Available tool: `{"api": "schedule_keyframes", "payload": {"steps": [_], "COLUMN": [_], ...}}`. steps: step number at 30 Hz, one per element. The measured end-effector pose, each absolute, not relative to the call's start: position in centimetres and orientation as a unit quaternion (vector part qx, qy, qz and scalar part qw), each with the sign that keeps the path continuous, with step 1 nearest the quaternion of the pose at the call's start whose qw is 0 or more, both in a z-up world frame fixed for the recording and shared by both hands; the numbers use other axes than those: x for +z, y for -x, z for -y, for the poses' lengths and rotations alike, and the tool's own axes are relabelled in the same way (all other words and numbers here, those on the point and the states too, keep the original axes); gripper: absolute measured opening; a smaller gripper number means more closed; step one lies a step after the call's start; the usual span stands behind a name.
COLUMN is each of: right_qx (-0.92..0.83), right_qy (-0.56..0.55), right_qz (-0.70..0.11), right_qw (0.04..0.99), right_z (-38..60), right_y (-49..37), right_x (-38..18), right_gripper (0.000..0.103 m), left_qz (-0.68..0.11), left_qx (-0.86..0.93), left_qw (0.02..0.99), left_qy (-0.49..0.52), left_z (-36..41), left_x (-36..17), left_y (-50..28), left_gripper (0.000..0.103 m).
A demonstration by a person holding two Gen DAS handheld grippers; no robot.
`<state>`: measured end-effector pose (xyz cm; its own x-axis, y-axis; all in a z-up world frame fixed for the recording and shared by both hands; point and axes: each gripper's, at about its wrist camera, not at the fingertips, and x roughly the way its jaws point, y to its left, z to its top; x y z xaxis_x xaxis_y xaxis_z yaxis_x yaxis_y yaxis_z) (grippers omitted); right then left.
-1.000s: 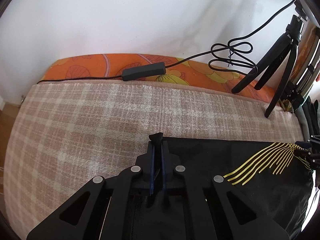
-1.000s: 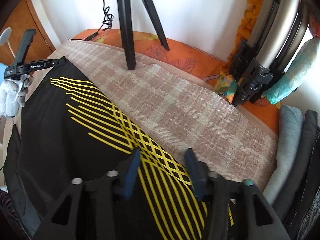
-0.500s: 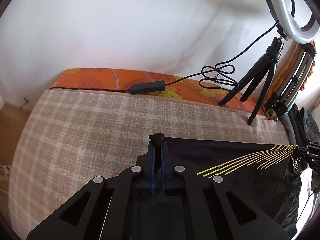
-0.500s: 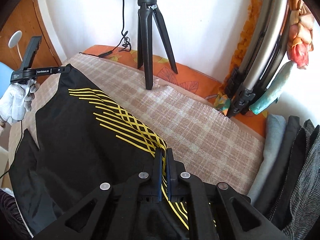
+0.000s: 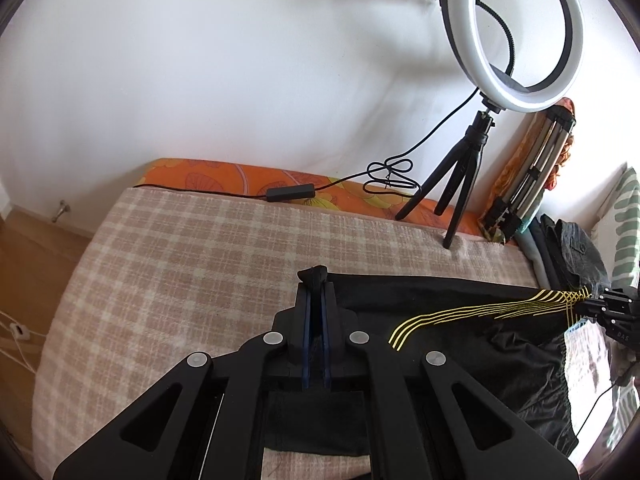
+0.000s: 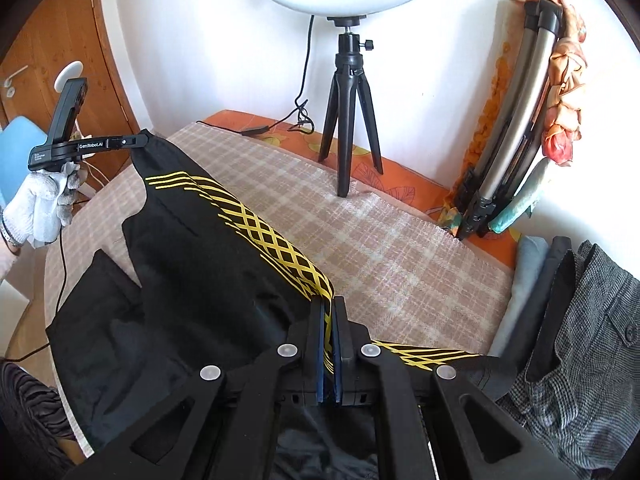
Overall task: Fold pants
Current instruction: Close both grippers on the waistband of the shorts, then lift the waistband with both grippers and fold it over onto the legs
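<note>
Black pants (image 6: 192,276) with yellow crossed stripes hang stretched between my two grippers above a checked blanket (image 6: 384,248). My left gripper (image 5: 315,284) is shut on one black corner of the pants (image 5: 440,300); it also shows in the right wrist view (image 6: 144,138), held by a white-gloved hand. My right gripper (image 6: 328,304) is shut on the yellow-striped edge, and it shows at the far right of the left wrist view (image 5: 588,302). The lower part of the pants sags toward the near edge.
A ring light (image 5: 524,36) on a black tripod (image 6: 350,120) stands at the back of the bed with its cable (image 5: 392,172). A folded metal frame (image 6: 516,120) leans at the right. Stacked clothes (image 6: 576,320) lie at the right edge. The floor (image 5: 36,252) is at the left.
My right gripper closed on the striped edge. Both grippers rose and lifted the pants off the blanket, pulling the top edge taut.
</note>
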<state>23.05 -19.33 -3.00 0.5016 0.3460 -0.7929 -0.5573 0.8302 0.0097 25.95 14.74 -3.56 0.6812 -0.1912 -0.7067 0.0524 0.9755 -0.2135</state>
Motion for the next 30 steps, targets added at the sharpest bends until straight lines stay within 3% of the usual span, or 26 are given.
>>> {"api": "schedule_keyframes", "payload": {"steps": [14, 30], "right_qx": [0.287, 0.292], "right_qy": [0.134, 0.156], "right_qz": [-0.412, -0.436], "right_qw": [0.854, 0.837], "right_z": [19.3, 19.5], "right_y": [-12.6, -1.9], "right_x": [-1.8, -8.5], "right_gripper": [0.001, 0.001], "left_qz": [-0.389, -0.442], "left_qx": [-0.063, -0.066], "left_qw": [0.915, 0.887], "left_qy": [0.089, 0.118], "left_z": [-14.1, -14.9], "left_x": [-3.7, -10.8], "left_y": [-14.4, -4.1], "left_gripper": [0.003, 0.003]}}
